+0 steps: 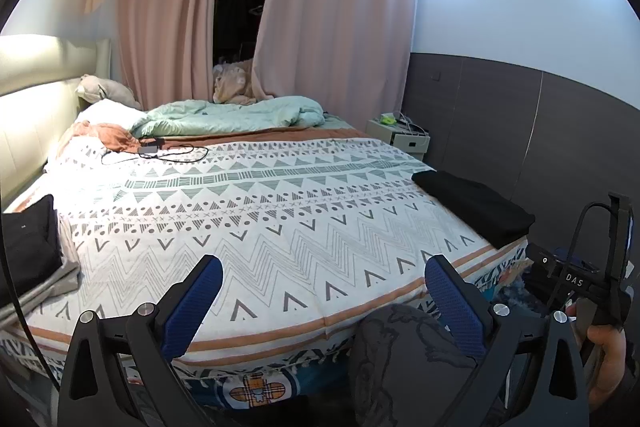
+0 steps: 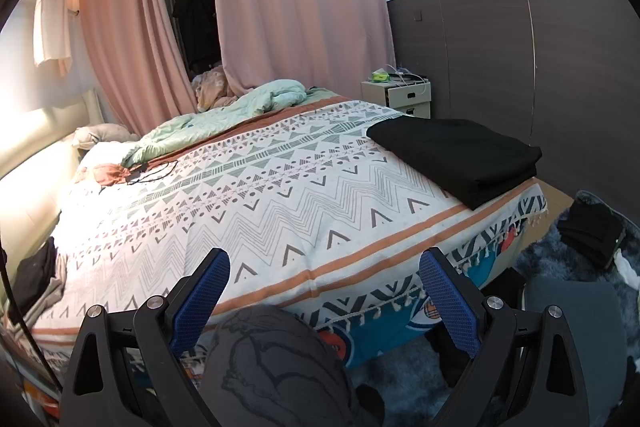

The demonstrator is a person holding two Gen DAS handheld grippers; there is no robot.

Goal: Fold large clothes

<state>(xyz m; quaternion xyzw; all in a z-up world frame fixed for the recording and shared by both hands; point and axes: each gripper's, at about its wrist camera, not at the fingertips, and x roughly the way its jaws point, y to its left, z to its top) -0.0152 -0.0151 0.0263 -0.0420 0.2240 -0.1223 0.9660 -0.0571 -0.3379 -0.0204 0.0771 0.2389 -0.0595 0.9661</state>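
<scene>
A folded black garment lies on the right front corner of the bed, also in the right wrist view. A pile of dark and grey clothes sits at the bed's left edge, seen small in the right wrist view. My left gripper is open and empty above the bed's front edge. My right gripper is open and empty, held off the bed's front edge; its body shows at the right in the left wrist view.
The bed has a patterned white cover. A mint duvet, a charger with cable and pillows lie at the far end. A nightstand stands by the dark wall. A person's knee is below. Dark clothes lie on a blue rug.
</scene>
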